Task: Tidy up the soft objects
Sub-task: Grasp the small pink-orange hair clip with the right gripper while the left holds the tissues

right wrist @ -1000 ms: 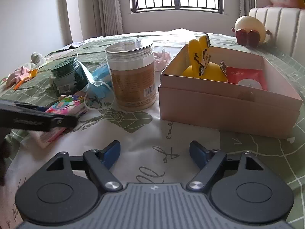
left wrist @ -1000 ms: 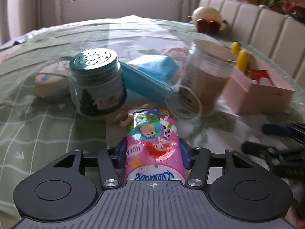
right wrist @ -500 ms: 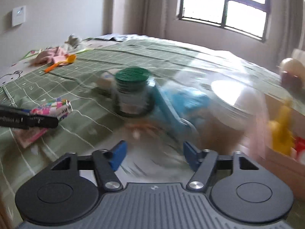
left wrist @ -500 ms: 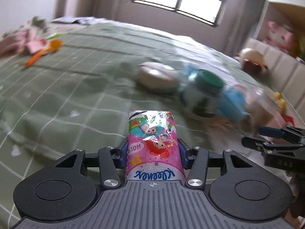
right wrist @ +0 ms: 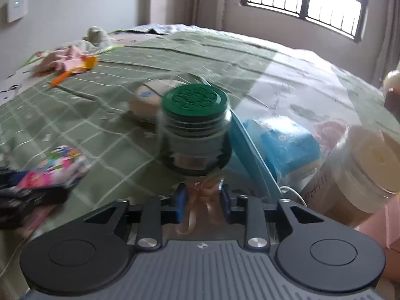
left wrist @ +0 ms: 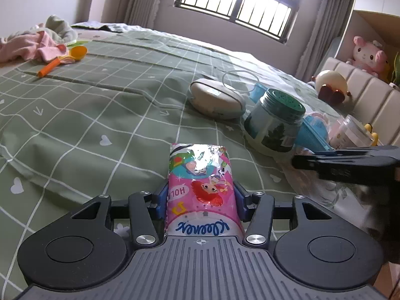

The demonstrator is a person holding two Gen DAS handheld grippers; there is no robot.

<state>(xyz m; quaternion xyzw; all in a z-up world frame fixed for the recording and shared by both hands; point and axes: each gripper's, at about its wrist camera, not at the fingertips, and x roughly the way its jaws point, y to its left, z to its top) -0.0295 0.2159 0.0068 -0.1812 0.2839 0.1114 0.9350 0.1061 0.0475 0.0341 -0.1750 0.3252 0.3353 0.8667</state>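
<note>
It was a home bedroom, shown by the bed spread with a green checked sheet [left wrist: 105, 105], a padded headboard [left wrist: 362, 87] topped by a pink plush toy [left wrist: 367, 55], long curtains [left wrist: 140, 0] beside a barred window [left wrist: 237, 2], and crumpled clothes [left wrist: 30, 45] lying about.

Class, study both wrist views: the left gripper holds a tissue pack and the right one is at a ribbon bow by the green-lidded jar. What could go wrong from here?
1. The bow lies against the jar; pulling it with the right gripper may tip or drag the jar.
2. The tissue pack sticks far out past the left gripper and might sag or slip.
3. The right gripper is close to the left one, so they might collide.
</note>
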